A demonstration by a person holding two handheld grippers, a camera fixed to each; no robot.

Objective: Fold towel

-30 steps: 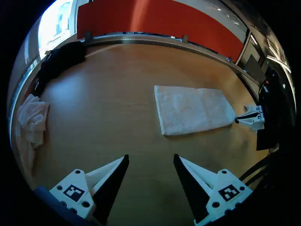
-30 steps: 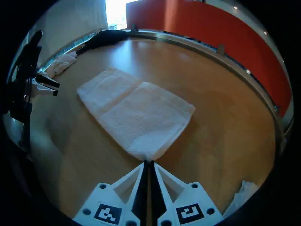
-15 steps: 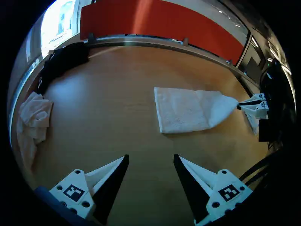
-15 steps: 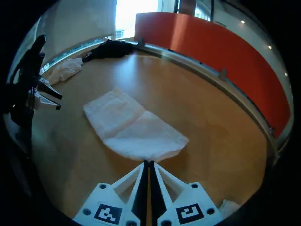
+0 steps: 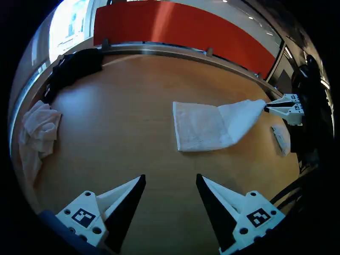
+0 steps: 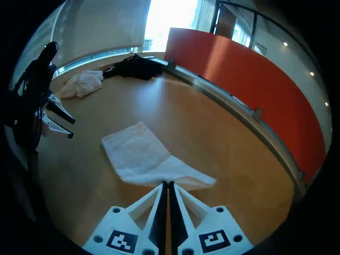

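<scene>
Right gripper view — your right gripper (image 6: 168, 183) clamps the towel (image 6: 136, 155) corner, left gripper (image 5: 170, 176) gapes empty — yank and it slides.

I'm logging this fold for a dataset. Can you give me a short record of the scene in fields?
towel: white, mostly flat on the wooden table, one corner raised off it
right gripper: closed on the raised corner
left gripper: open, over bare table, apart from the towel
other items: crumpled white cloth and black garment near the table's edge
</scene>
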